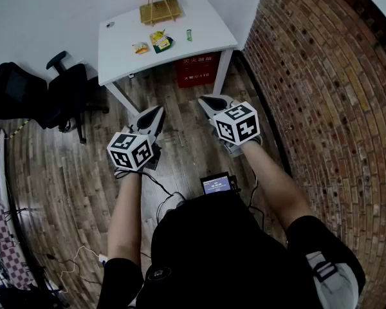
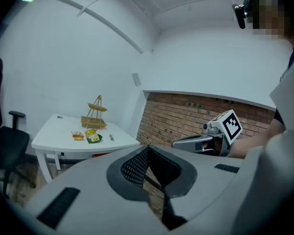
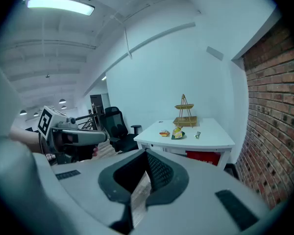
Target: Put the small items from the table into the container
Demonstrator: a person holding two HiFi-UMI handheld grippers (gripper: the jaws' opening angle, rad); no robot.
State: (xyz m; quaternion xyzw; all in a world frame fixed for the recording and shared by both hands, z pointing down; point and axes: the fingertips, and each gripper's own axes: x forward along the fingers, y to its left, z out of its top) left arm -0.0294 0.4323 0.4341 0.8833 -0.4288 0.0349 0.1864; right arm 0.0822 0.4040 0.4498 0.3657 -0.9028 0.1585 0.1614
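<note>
Well back from the worktop point(image 1: 199, 28), my left hand-held gripper point(image 1: 153, 116) and right hand-held gripper point(image 1: 212, 102) are both closed and empty, so I'd step closer before opening up.

right claw point(image 3: 146, 154): jaws together, empty | table point(image 3: 213, 138): three small items point(image 3: 177, 134) near tiered rack point(image 3: 185, 114)

Bright, even light from a ceiling strip lamp point(image 3: 60, 4); strong fisheye bending at edges; dark corners.
</note>
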